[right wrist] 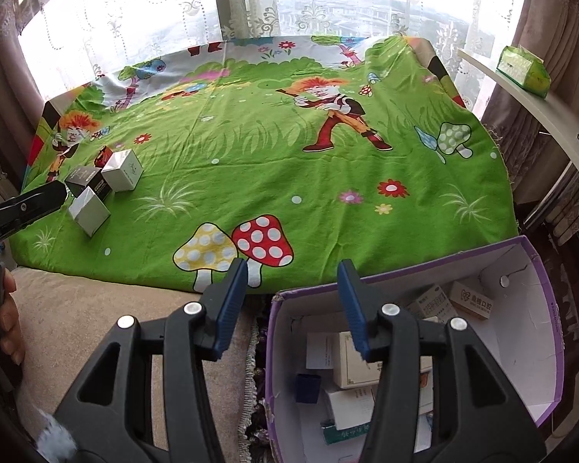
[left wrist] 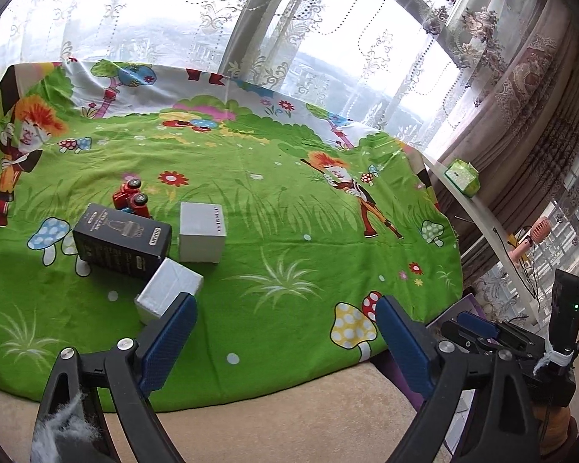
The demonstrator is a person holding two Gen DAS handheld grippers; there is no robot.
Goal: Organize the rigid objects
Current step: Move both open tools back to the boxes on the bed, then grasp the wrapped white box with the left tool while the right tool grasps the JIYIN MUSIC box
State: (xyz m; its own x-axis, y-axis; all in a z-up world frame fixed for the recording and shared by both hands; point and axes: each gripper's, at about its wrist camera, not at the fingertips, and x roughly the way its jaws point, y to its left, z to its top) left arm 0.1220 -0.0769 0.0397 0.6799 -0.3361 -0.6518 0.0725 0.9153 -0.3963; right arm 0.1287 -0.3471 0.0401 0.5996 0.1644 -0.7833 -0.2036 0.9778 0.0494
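Note:
On the green cartoon cloth [left wrist: 289, 231] a black box [left wrist: 121, 241], an upright white box [left wrist: 202, 231], a tilted silver-white box [left wrist: 170, 295] and a red toy truck [left wrist: 131, 198] sit close together at the left. My left gripper [left wrist: 285, 332] is open with nothing between its blue pads. Its left fingertip [left wrist: 183, 308] overlaps the tilted box's near corner; contact cannot be told. My right gripper [right wrist: 292, 305] is open and holds nothing, hanging over the near left rim of a purple-edged cardboard box [right wrist: 536, 266] with several small cartons inside.
A white curved shelf [right wrist: 540, 112] on the right carries a green tissue pack [right wrist: 523, 67]. A pink hand-held fan [left wrist: 532, 239] lies further along it. Beige carpet [right wrist: 96, 308] runs along the cloth's near edge. Lace curtains and a window stand behind. A hand [right wrist: 7, 308] holds the left gripper.

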